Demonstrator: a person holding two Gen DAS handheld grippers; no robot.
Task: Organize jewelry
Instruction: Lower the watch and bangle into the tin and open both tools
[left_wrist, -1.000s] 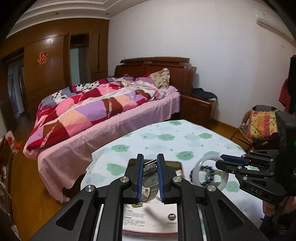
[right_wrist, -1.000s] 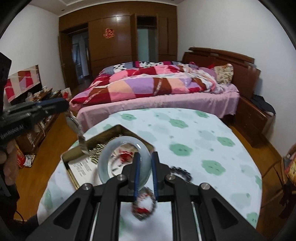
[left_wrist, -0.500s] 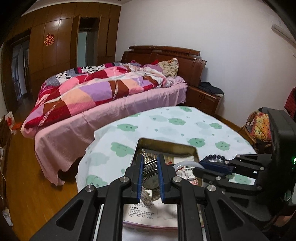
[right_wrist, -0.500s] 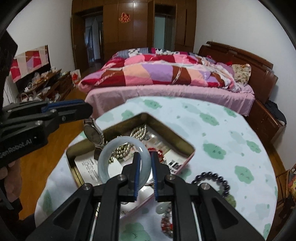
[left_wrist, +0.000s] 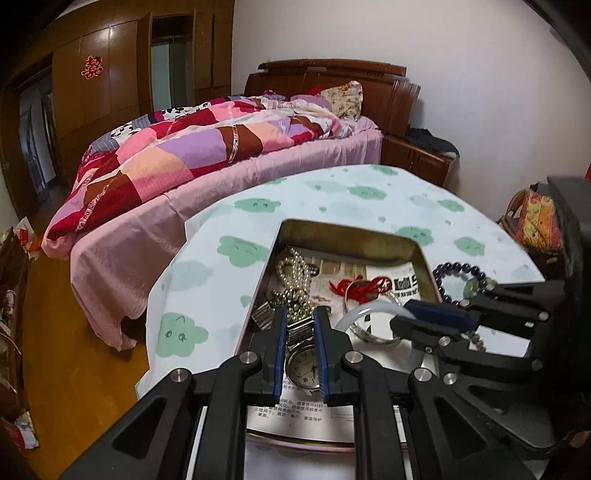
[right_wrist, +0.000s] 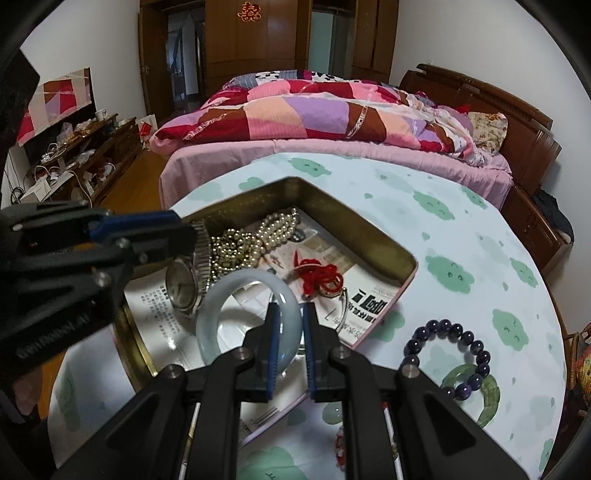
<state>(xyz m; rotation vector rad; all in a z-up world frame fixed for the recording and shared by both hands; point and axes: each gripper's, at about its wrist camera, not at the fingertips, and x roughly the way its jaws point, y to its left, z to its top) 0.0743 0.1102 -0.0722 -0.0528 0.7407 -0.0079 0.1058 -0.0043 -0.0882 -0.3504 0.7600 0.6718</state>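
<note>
Nearest, the left gripper (left_wrist: 300, 332) pinches a watch (left_wrist: 302, 371) by its metal band, the dial hanging between the blue pads over the near end of an open tin (left_wrist: 351, 230). Just right of it, the right gripper (right_wrist: 289, 334) pinches the rim of a pale jade bangle (right_wrist: 221, 295), held tilted above the printed paper that lines the tin. Inside, a little farther, lie a heap of pearl beads (right_wrist: 255, 236), a red cord knot (right_wrist: 317, 277) and a thin silver bangle (right_wrist: 341, 299). On the cloud-print tablecloth (right_wrist: 424, 206), right of the tin, a dark bead bracelet (right_wrist: 447, 356) overlaps a green ring (right_wrist: 487, 398); a small green pendant (right_wrist: 332, 415) and a red bead string (right_wrist: 339, 448) lie nearer, partly hidden by the gripper. Beyond the table stands a bed (right_wrist: 332, 107) with a patchwork quilt, and farthest a wooden wardrobe (right_wrist: 255, 40).
</note>
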